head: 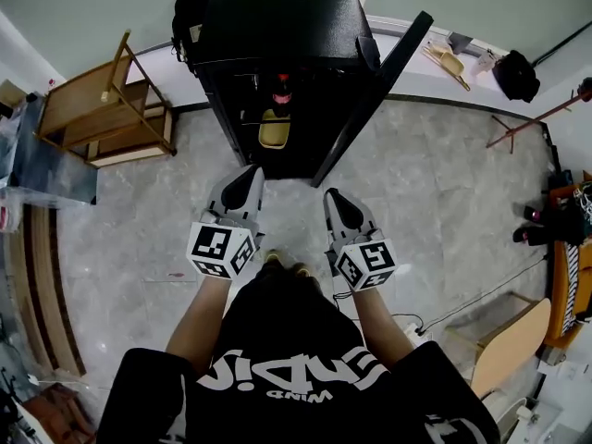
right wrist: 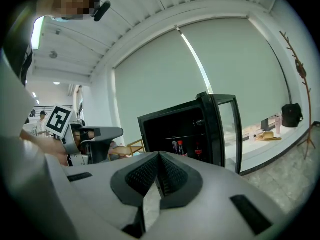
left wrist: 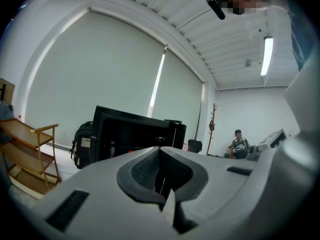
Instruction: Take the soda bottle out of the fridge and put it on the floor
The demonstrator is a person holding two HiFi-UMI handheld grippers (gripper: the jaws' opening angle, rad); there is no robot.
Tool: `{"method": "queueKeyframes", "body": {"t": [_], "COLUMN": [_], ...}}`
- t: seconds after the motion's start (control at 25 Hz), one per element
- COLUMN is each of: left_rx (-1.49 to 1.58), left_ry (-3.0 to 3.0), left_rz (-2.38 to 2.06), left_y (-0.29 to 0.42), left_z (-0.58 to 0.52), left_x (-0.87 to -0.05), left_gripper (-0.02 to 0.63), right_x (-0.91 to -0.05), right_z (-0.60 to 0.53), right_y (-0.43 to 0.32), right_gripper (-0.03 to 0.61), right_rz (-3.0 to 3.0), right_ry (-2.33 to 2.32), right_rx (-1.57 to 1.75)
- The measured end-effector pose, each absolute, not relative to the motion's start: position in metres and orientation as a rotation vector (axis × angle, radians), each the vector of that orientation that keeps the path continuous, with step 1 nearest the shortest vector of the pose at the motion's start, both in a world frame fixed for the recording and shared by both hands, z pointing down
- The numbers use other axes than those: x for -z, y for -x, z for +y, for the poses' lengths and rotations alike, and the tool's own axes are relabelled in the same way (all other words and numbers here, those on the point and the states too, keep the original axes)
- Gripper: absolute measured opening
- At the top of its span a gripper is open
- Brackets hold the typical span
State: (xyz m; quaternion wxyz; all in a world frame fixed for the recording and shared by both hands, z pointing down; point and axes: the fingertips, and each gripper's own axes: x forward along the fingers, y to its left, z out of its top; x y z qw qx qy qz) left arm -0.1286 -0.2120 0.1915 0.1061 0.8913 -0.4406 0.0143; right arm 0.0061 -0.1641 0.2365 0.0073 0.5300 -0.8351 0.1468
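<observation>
Left gripper (head: 252, 176), right gripper (head: 333, 198): jaws closed, nothing held. Soda bottle (head: 283, 91): ahead of both grippers, inside open black fridge (head: 277, 26); red label, print unreadable at this size

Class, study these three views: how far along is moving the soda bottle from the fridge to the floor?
Done: the fridge door stands open.
In hand: nothing. The left gripper and right gripper are both shut and empty, just in front of the fridge.
Left: the soda bottle sits on a shelf inside; it must be gripped, lifted out and set on the floor.
</observation>
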Motion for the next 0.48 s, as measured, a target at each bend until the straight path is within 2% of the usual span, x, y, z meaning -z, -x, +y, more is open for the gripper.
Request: {"method": "queueKeyframes", "body": {"t": [0.48], "left_rx": [-0.031], "left_ry": [-2.618], "left_rz": [-1.300], "left_y": [0.129], "left_z": [-0.213], "left_x": [-0.198], "left_gripper": [0.006], "right_x": [-0.231], "right_z": [-0.169], "right_y": [-0.011], "right_gripper": [0.023], "right_rz": [-2.593], "right_ry": [-1.652], "right_rx": [-0.432]}}
